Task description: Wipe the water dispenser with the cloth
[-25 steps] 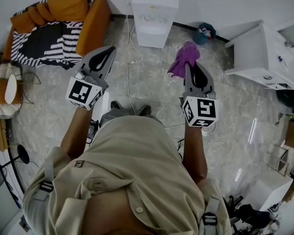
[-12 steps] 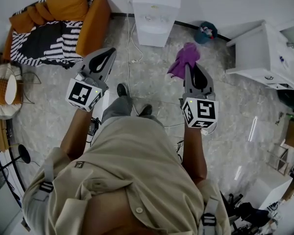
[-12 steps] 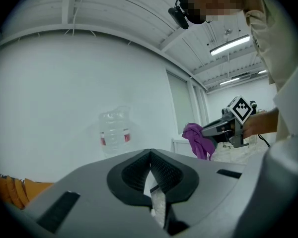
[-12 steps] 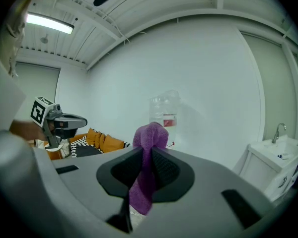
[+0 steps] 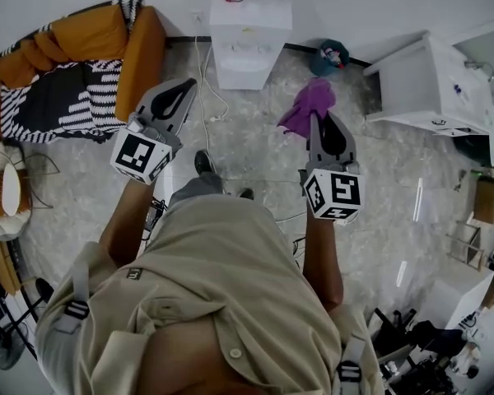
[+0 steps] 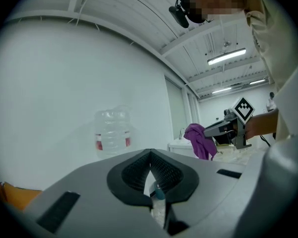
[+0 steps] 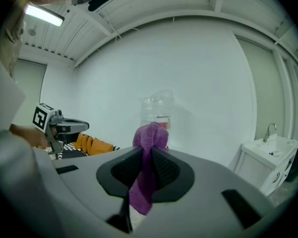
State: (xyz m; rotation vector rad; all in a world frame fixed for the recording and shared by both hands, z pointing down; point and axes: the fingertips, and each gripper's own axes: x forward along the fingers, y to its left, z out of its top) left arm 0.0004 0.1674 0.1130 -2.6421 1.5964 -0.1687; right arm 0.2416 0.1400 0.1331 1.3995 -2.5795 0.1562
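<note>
Head view looks steeply down over my beige shirt and both forearms onto a pale, marbled stone floor (image 5: 255,130). At far left stands an orange upholstered sofa (image 5: 107,35) draped with a black-and-white striped throw (image 5: 58,97). My left gripper (image 5: 184,85) is smooth grey plastic with a black-and-white marker cube. Its ribbed black pads are pressed together at the tips, with nothing between them. Ahead, against the wall, stands the boxy white water dispenser (image 5: 247,44), well apart from both grippers.

Left gripper view gives what the head view cuts off at its top edge: the whole clear plastic water bottle (image 6: 111,133) with its red label band.

My right gripper (image 5: 317,120) pinches the soft, crumpled purple cloth (image 5: 307,104). Right gripper view shows the fabric bunched in a tuft above the jaw tips and hanging down between the ribbed pads, in line with the bottle beyond. At far right sits a white cabinet (image 5: 428,81) with a curved metal tap (image 7: 269,130).
</note>
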